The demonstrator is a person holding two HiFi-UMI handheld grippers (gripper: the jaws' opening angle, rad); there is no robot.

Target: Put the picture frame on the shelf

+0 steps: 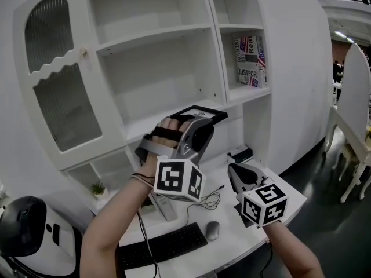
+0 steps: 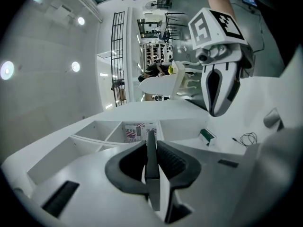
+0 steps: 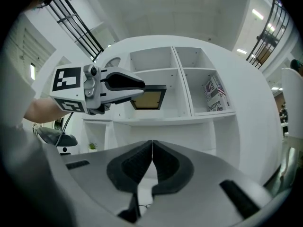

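Left gripper (image 1: 203, 126) pinching the picture frame (image 1: 213, 116) at the shelf (image 1: 168, 68).
Its fingers clamp the frame's edge, holding it in the air before the lower middle compartment (clear of the board). Right gripper (image 3: 152, 150) sits lower, over the tabletop (image 1: 232, 227), fingers pressed together with nothing between them.

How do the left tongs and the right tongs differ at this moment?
The left tongs are shut on the picture frame; the right tongs are shut on nothing. The left tongs are raised before the shelf; the right tongs hang lower, over the desk. Both carry a marker cube.
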